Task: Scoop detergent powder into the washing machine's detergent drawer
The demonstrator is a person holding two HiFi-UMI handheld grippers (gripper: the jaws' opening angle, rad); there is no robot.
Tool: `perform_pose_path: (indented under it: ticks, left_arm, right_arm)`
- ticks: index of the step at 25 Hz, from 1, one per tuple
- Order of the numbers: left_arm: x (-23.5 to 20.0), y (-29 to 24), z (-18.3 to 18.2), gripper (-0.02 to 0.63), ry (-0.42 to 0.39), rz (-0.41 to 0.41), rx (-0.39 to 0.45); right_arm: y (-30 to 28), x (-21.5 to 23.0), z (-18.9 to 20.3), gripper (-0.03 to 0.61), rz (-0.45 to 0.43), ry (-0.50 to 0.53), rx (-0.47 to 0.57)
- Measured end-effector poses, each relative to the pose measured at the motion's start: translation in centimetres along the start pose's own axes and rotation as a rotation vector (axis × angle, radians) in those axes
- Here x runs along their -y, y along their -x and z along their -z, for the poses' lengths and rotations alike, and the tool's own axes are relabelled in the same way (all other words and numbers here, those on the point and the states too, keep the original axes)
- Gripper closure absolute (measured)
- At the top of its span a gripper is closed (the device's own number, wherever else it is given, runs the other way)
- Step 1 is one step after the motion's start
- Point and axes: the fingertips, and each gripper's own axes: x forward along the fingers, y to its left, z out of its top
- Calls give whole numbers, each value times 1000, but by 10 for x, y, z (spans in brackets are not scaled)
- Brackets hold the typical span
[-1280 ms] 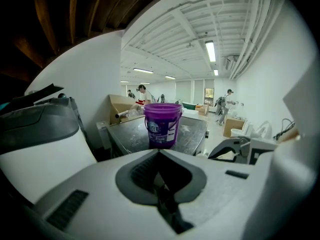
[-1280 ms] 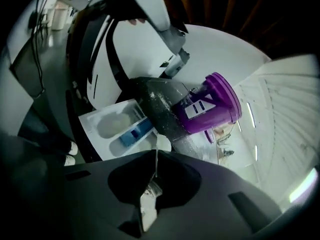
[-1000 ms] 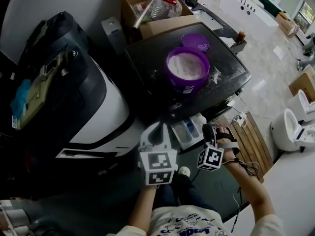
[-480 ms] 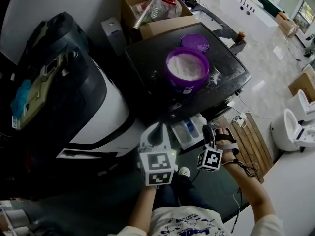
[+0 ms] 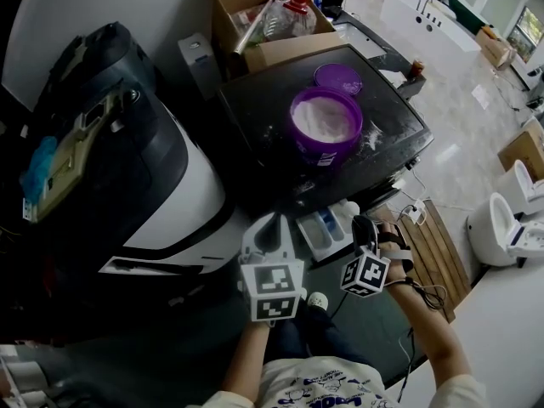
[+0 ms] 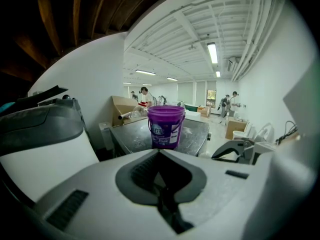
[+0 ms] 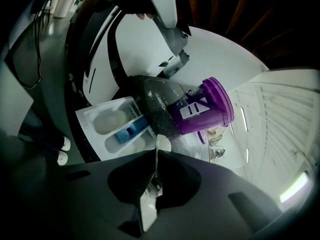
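The detergent drawer (image 5: 325, 228) is pulled out of the front of the washing machine (image 5: 255, 117), below the machine's near edge, with a blue insert (image 7: 129, 131) between its pale compartments. Just right of the drawer, the right gripper (image 5: 364, 228) has its fingers pressed together on the thin handle of a white scoop (image 7: 163, 144). The scoop's bowl sticks out past the fingertips, over the drawer's end nearest the machine. On the machine's dark top stands an open purple bucket (image 5: 324, 126) filled with white powder, its lid (image 5: 337, 77) lying just beyond it and some spilled powder to its right. The left gripper (image 5: 270, 228) hangs just left of the drawer, its fingers closed on nothing. A cardboard box (image 5: 272, 24) sits farther back.
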Motion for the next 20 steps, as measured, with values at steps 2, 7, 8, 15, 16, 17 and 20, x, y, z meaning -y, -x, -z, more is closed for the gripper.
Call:
perform_pose_path:
  ticks: [2, 7, 8, 15, 16, 17, 20]
  left_arm:
    - [-1, 1, -2, 612, 2, -3, 5]
    - [-3, 5, -12, 612, 2, -6, 27]
    - [-3, 5, -14, 611, 3, -6, 32]
    - [-5, 10, -30, 612, 5, -14, 66]
    - [-6, 11, -32, 611, 4, -14, 72]
    - [-6, 13, -35, 612, 4, -15, 77]
    - [-6, 16, -42, 611, 4, -17, 93]
  right_arm:
    - [3, 4, -1, 558, -6, -67, 6]
    - [13, 16, -2, 558, -35, -318, 26]
    - [15, 20, -3, 558, -40, -372, 29]
    - [33, 43, -8, 558, -28, -606, 71]
    - [36, 47, -10, 558, -22, -631, 81]
    - [39, 52, -12, 558, -17, -660, 93]
    - [51, 67, -17, 558, -7, -766, 132]
